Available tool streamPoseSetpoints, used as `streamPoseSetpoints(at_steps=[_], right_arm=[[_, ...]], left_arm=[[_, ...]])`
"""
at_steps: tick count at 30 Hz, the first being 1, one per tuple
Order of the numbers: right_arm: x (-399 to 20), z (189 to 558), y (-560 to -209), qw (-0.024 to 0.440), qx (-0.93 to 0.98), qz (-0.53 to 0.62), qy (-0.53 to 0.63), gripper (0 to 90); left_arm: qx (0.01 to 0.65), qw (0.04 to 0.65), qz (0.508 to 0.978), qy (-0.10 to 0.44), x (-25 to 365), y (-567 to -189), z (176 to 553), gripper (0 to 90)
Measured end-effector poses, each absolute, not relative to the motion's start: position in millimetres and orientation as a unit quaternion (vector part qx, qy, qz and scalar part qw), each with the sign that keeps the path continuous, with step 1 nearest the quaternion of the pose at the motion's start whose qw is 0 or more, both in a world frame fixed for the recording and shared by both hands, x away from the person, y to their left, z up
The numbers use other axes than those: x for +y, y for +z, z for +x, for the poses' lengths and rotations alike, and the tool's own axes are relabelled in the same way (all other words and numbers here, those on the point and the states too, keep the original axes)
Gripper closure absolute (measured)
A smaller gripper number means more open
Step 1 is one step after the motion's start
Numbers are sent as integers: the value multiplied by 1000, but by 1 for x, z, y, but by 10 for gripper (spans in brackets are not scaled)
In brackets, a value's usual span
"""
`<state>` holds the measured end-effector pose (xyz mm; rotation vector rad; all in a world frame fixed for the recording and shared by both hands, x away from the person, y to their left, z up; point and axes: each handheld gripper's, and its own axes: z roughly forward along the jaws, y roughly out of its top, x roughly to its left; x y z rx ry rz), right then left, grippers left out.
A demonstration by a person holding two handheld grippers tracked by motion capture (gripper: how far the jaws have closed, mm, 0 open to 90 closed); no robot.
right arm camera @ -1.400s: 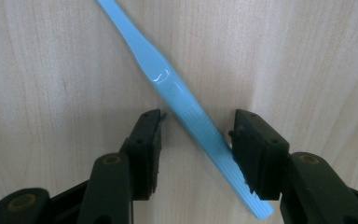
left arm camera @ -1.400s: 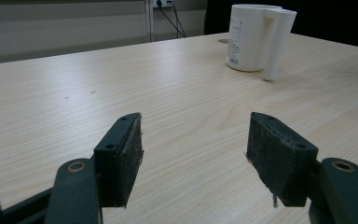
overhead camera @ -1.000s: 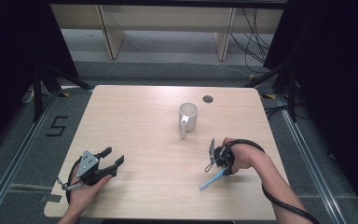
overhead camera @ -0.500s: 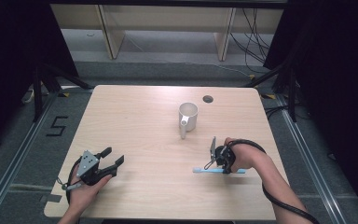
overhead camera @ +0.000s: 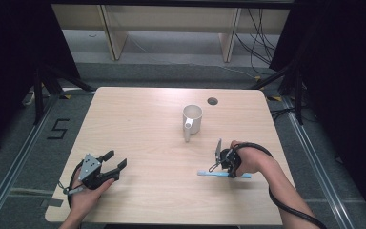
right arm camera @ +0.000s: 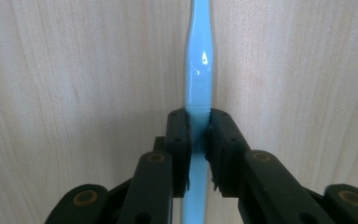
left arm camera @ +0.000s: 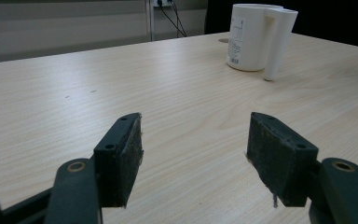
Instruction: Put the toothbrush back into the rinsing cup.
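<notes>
White mug point(overhead camera: 192, 118) stands upright; right tool point(right arm camera: 196, 135) grips blue toothbrush point(right arm camera: 198, 70).

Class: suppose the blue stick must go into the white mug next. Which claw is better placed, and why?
Right. The right claw is already shut on the blue stick, near the white mug. The left claw is open, farther away.
</notes>
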<state>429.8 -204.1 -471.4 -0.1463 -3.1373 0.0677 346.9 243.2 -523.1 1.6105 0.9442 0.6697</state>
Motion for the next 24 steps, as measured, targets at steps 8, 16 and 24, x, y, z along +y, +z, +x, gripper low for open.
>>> streamPoseSetpoints(at_steps=[8, 16, 24], right_arm=[[-210, 425, -465, -5, -997, -74, -9, 794], [-217, 422, -450, -27, -992, -98, -71, 794], [-222, 417, -442, -41, -987, -108, -108, 794]], left_arm=[[397, 546, 682, 283, 243, -523, 347, 350], [398, 547, 680, 283, 243, -523, 347, 351], [398, 546, 680, 283, 243, -523, 347, 351]])
